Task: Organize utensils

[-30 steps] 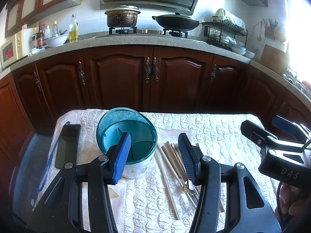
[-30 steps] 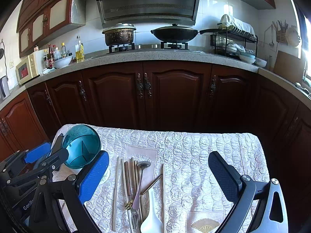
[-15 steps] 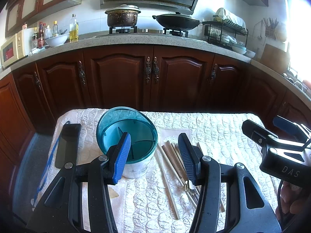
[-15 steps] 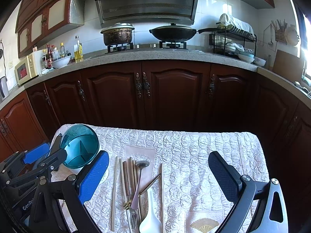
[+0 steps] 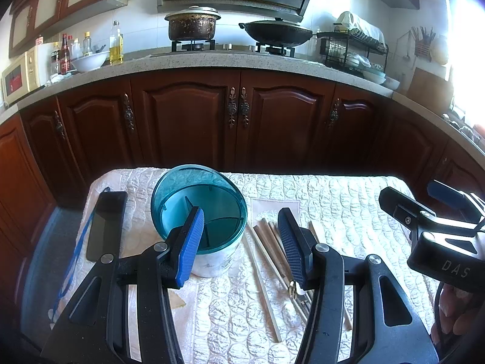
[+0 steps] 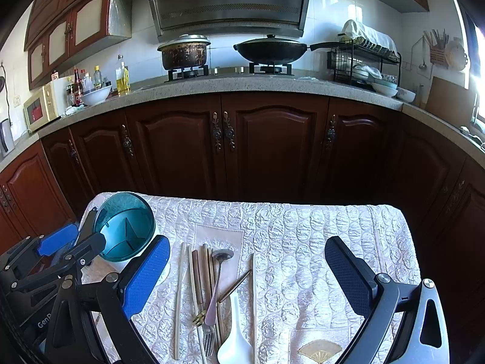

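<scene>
A round teal utensil holder (image 5: 198, 212) with inner dividers stands on the quilted table cloth (image 6: 303, 236); the right wrist view shows the holder (image 6: 125, 227) at the left. Beside it lie several chopsticks (image 6: 194, 279), a metal spoon (image 6: 218, 276), a fork (image 6: 207, 338) and a white soup spoon (image 6: 236, 342). My left gripper (image 5: 239, 242) hovers open just in front of the holder and the chopsticks (image 5: 263, 251), holding nothing. My right gripper (image 6: 245, 276) stands wide open above the utensil pile, empty.
A black phone (image 5: 106, 224) with a blue strap lies left of the holder. Dark wooden cabinets (image 6: 242, 151) and a stone counter with a pot (image 6: 183, 51) and a wok (image 6: 269, 50) stand behind the table. A dish rack (image 6: 363, 57) sits at the right.
Both views have shifted very slightly; the grippers stay open and nothing on the table has moved.
</scene>
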Available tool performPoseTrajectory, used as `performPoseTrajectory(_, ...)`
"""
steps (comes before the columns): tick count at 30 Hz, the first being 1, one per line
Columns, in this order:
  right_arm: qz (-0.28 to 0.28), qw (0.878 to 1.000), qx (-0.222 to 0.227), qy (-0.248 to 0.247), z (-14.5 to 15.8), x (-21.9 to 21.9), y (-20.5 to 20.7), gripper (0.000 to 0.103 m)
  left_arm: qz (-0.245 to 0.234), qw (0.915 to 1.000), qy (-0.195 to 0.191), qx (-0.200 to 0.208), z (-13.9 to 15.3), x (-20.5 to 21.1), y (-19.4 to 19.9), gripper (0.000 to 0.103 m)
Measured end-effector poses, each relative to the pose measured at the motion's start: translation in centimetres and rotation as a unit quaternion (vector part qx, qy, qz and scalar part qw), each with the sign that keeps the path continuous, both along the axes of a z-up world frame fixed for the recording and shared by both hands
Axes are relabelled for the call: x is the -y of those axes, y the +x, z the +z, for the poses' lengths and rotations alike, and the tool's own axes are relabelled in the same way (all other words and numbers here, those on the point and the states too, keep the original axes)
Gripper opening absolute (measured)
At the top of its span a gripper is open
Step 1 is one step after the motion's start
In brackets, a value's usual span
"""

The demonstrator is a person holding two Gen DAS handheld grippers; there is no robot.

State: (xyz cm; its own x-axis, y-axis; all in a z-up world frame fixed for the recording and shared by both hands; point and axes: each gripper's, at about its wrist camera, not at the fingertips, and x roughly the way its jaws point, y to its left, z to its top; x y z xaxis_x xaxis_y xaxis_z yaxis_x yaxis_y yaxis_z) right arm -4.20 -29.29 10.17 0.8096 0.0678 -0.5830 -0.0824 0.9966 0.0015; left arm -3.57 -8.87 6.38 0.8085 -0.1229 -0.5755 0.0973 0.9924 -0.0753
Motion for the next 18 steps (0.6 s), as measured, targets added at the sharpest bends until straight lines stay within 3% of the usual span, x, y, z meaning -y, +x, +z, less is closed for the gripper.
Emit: performPoseTrajectory(18, 0.001, 1.000, -0.009, -0.003, -0.26, -0.18, 0.18, 0.102, 0.000, 1.0000, -0.001, -0.001, -0.14, -0.01, -0.02, 0.051)
